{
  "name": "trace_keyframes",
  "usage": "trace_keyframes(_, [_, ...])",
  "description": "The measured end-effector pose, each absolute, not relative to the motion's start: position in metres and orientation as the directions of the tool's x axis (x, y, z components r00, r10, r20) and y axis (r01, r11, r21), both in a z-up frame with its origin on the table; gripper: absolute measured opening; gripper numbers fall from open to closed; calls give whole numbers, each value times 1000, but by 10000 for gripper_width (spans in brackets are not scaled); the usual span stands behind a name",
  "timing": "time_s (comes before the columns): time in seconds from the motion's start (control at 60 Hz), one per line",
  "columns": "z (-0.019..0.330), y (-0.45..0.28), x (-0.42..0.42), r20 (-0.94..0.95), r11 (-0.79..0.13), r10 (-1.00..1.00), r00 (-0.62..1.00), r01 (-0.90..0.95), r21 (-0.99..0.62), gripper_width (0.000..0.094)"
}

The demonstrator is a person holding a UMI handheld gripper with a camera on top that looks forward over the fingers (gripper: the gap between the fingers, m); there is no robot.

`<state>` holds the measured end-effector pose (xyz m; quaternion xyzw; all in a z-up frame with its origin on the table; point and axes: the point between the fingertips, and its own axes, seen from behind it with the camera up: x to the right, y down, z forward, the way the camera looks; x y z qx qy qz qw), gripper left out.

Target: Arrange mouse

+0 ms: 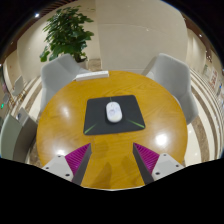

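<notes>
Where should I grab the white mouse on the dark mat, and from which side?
Grip the white mouse across its two long sides, near the middle of its body. It lies flat on the dark mouse mat, long axis roughly in line with the hand-held gripper, whose fingers are open and short of it. Coming straight ahead from the near table edge and down over it probably works best.

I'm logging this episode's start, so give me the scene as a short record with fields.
mouse: white, lying on the mat
mat: dark, rectangular, near the middle of the table
table: round, wooden
gripper: open, holding nothing, fingers short of the mat
chairs: two grey, beyond the table
plant: leafy, behind the left chair
task state: mouse not yet touched
</notes>
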<state>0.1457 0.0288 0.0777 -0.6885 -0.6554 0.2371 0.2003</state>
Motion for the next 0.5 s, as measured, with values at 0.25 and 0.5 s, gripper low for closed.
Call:
trace_keyframes(0.25, [73, 13, 246, -23, -52, 999, 46, 835, -548, 861])
trace_keyframes(0.5, [77, 4, 257, 13, -20, 999, 34, 820, -573, 853])
